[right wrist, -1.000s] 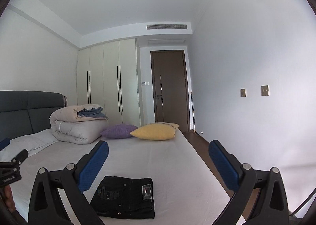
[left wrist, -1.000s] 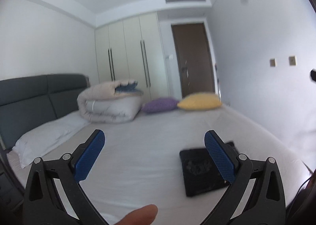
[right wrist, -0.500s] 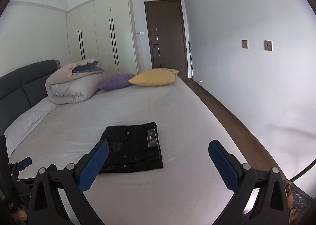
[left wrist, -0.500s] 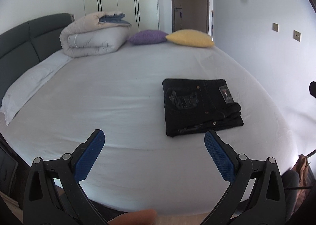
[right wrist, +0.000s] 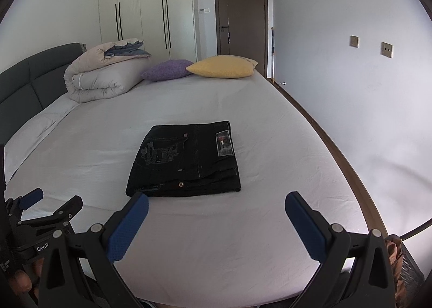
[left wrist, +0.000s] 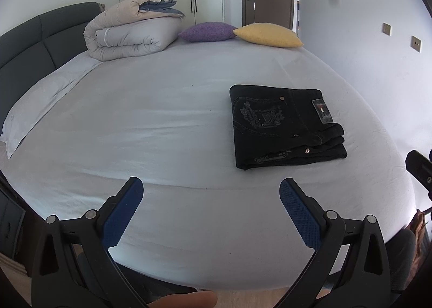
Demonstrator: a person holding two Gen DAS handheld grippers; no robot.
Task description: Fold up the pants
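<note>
We've tilted down since earlier: folded pants (right wrist: 186,160) on bed (right wrist: 243,227); left gripper (left wrist: 211,190) and right gripper (right wrist: 216,204) spread wide, empty.

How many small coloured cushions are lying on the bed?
2. The purple cushion lies at the far end beside the rolled duvet; the yellow cushion lies right of it, touching it. The duvet could hide others.

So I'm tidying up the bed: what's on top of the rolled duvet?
A folded blue-grey cloth lies on the duvet, partly tucked in its top fold. What it is, and how far in it goes, is hidden.
</note>
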